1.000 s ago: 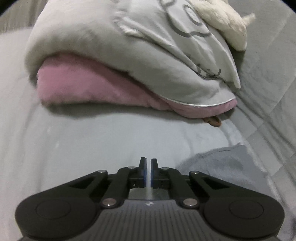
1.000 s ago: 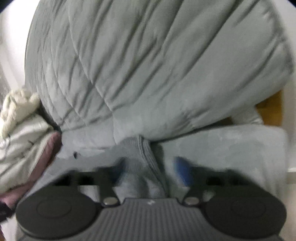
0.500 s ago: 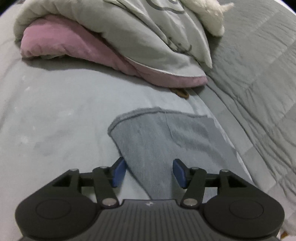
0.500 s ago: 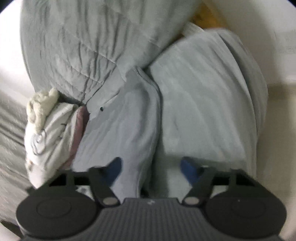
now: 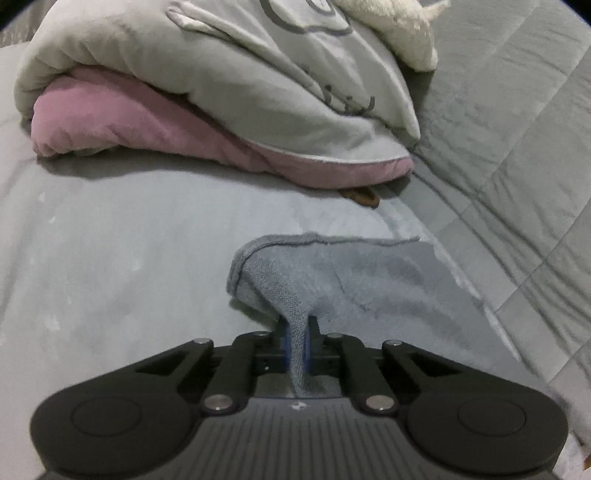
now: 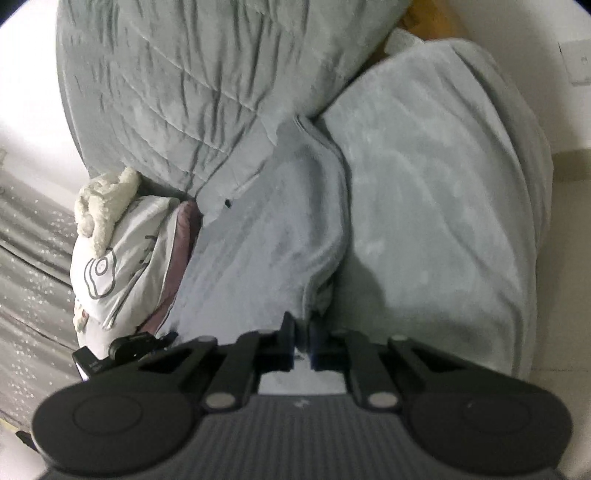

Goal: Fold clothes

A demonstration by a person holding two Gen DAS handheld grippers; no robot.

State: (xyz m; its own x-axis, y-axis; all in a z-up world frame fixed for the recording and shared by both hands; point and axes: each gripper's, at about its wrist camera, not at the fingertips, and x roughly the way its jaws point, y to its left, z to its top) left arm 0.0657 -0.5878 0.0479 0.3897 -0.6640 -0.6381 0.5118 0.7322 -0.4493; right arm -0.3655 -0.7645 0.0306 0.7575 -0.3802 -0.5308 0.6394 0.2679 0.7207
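Both grippers, L (image 5: pixel 295 341) & R (image 6: pixel 302 341), low, jaws apparently pinching grey garment (image 5: pixel 354 280).

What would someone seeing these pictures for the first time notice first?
Probably the blue-grey garment low in the middle of the bed, pinched in both the left tool and the right tool. Behind it lies a folded pink and grey blanket with a cream plush toy on top, beside a grey quilt.

My black tongs (image 5: pixel 295 341) have blue pads (image 5: pixel 283 345). The garment (image 5: pixel 369 284) is blue-grey on the pale grey bed (image 5: pixel 129 240). The folded blanket (image 5: pixel 221 74) is light grey with dark outline drawings, pink beneath.
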